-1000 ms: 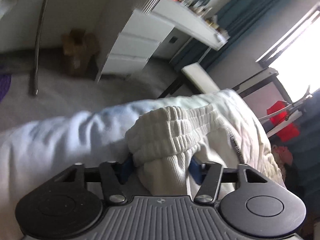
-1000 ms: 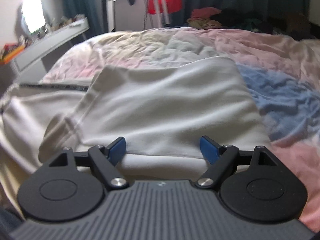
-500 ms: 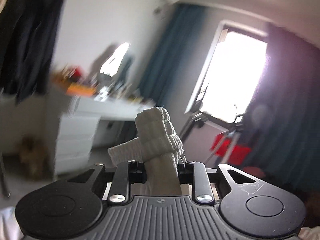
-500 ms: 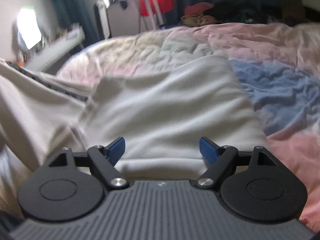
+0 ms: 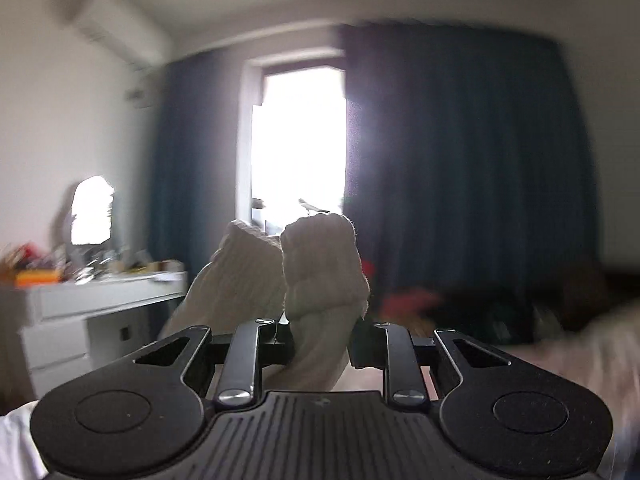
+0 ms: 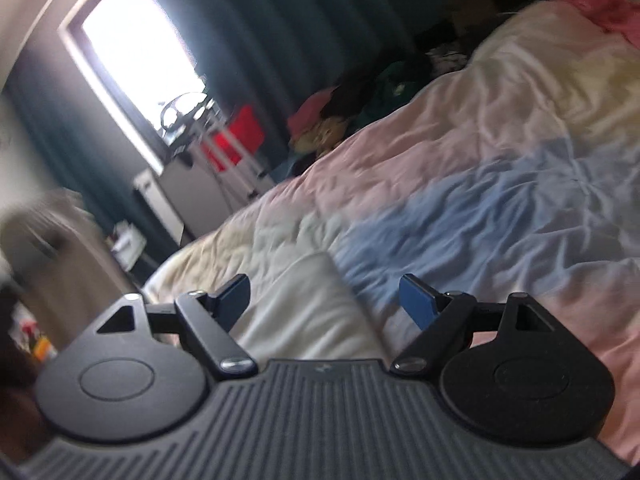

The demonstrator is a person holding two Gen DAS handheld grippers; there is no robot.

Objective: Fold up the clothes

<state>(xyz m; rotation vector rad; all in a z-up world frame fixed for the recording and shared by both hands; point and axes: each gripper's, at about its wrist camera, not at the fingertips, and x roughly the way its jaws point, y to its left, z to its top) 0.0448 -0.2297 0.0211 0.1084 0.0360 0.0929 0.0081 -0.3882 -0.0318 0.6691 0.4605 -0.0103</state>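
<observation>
Bedding (image 6: 460,184) in pastel patches fills the room; left gripper (image 5: 320,336) clamps white garment (image 5: 320,276), right gripper (image 6: 324,296) gapes.

A wide bed with a rumpled pink, blue and cream quilt (image 6: 460,208) carries a white ribbed garment (image 6: 308,308) at its six-o'clock edge.
</observation>
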